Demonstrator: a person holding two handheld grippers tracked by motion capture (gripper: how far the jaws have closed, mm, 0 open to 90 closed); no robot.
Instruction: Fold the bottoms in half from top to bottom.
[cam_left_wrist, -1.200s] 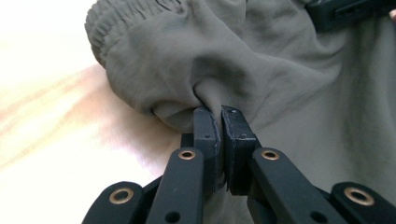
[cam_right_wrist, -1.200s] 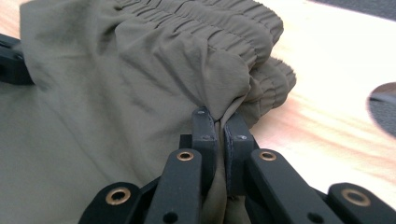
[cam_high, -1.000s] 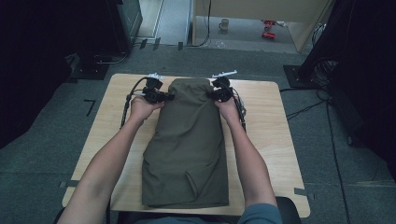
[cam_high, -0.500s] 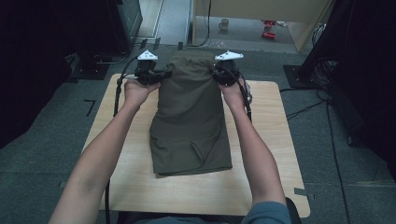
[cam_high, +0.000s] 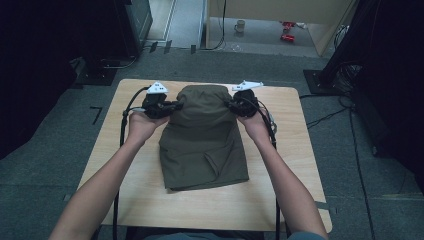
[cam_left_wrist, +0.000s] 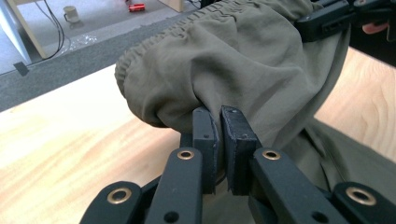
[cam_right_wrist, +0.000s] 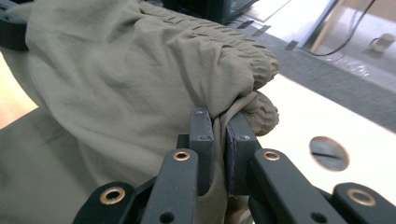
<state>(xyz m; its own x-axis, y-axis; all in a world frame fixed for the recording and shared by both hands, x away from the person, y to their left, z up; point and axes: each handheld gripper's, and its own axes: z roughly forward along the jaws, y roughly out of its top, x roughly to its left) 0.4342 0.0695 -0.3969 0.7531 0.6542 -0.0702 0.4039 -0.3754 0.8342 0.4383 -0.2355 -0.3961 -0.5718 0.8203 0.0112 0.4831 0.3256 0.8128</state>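
Both pairs of jaws are clenched on cloth: the left gripper (cam_left_wrist: 218, 122) pinches one side of the olive-green trousers (cam_high: 204, 135) near the elastic waistband (cam_left_wrist: 187, 32), the right gripper (cam_right_wrist: 218, 123) the opposite side. The waist end hangs lifted between them over the far part of the wooden table (cam_high: 290, 150), seemingly folded over, while the legs lie flat toward the person.

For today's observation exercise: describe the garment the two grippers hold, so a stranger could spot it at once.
Find the pale wooden table in the middle of the grey floor. On it lies an olive-green garment, the one cloth item there, its gathered elastic band lifted at the far end by the left gripper and the right gripper.
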